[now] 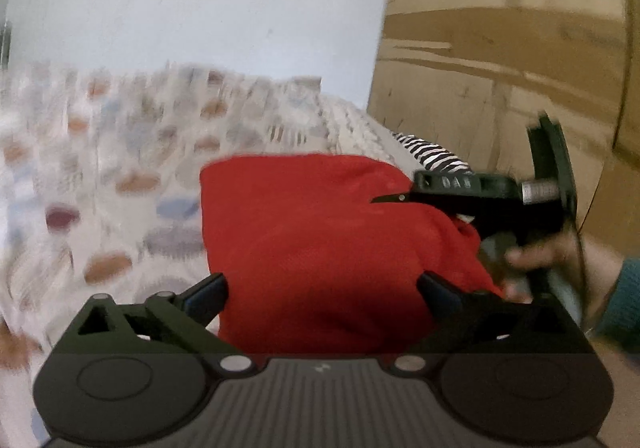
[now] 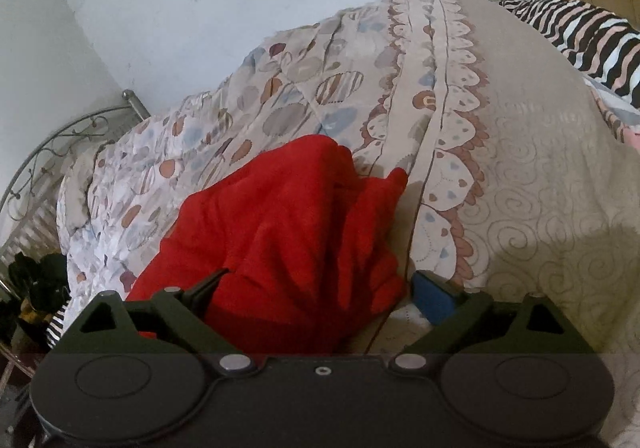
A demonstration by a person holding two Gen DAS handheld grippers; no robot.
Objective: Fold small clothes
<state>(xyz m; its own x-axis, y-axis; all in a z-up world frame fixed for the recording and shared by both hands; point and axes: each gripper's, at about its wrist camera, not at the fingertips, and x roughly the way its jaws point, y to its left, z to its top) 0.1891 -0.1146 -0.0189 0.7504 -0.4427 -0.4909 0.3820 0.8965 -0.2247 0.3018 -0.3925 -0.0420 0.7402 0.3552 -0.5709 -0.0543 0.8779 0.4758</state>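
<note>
Left wrist alone shows right gripper (image 1: 390,199); both fingers spread over red garment (image 2: 280,232)

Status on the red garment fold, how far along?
Done, apparently: the red garment lies on the patterned bedspread as a compact folded block, though its right edge looks bunched. In hand: nothing; the left gripper and the right gripper both stand open, with cloth between the fingers but not pinched. Left: probably tidying that edge; further clothes cannot be told.
</note>
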